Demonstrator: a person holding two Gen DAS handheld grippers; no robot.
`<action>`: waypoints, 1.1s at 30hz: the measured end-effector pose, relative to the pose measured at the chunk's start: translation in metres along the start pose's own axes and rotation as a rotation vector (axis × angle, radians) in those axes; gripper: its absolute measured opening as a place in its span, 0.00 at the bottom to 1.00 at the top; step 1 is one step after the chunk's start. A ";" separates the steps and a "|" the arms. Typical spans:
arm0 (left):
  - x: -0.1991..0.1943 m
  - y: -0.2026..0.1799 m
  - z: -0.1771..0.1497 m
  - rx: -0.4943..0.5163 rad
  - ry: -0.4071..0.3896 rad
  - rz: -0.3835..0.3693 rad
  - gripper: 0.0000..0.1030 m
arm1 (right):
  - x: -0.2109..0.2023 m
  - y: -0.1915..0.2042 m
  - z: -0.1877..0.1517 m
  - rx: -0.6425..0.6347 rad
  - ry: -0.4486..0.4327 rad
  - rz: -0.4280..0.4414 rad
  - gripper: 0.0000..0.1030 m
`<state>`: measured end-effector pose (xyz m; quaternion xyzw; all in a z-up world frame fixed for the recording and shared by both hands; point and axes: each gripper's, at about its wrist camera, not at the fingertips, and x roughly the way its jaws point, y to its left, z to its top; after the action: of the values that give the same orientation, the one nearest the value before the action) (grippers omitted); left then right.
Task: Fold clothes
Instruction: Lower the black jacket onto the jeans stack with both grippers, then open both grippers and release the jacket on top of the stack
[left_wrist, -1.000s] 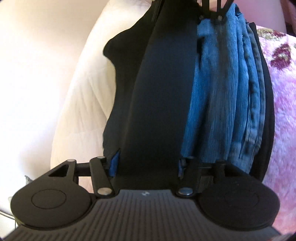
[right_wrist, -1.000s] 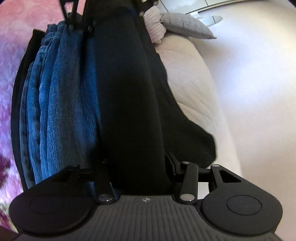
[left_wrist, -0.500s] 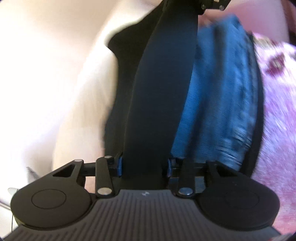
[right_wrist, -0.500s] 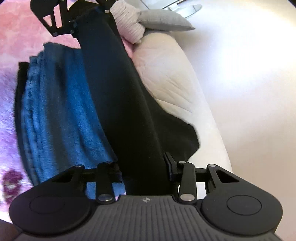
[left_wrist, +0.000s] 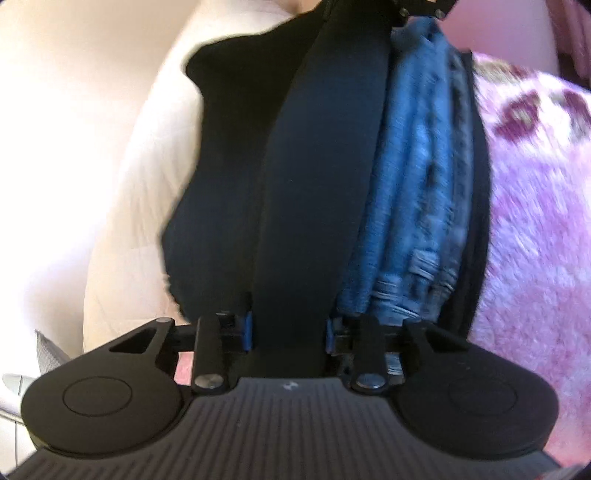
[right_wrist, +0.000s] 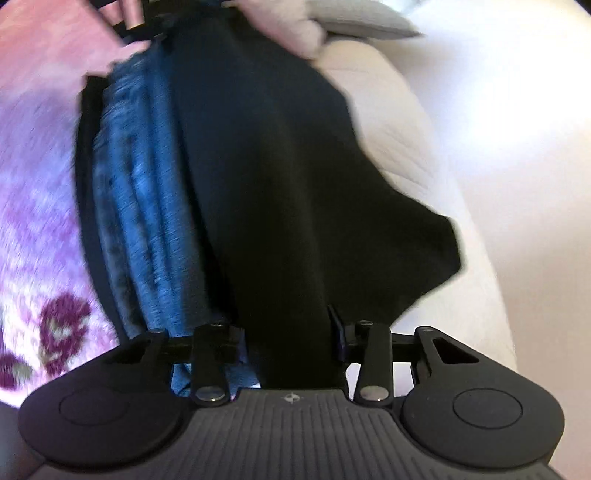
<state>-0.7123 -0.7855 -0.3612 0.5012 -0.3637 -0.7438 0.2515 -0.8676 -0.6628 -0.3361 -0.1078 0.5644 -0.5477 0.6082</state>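
A black garment is stretched taut between my two grippers above a bed. My left gripper is shut on one end of it. My right gripper is shut on the other end, and it also shows at the top of the left wrist view. A slack part of the black garment hangs to one side over the cream quilt. Folded blue jeans lie right beside the stretched band, also in the right wrist view.
A pink floral plush blanket lies under the jeans, also in the right wrist view. A cream quilted cover runs along the other side. A grey pillow and a pale pink cloth lie at the far end.
Both grippers have closed in on the black garment, which now forms a narrower band. The views have shifted and blurred, showing more of the blanket and the quilt.
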 end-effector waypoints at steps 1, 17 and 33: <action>0.002 -0.006 -0.001 0.016 -0.002 0.007 0.27 | 0.001 0.004 -0.004 -0.005 0.005 0.007 0.39; -0.087 0.076 -0.020 -0.277 -0.051 -0.121 0.36 | -0.074 -0.010 0.024 0.225 0.037 0.110 0.49; 0.072 0.111 0.017 -0.537 0.100 -0.105 0.27 | 0.140 -0.177 0.073 0.858 0.066 0.290 0.26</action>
<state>-0.7535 -0.9018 -0.3096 0.4708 -0.1141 -0.7999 0.3542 -0.9383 -0.8753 -0.2577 0.2516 0.3145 -0.6445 0.6499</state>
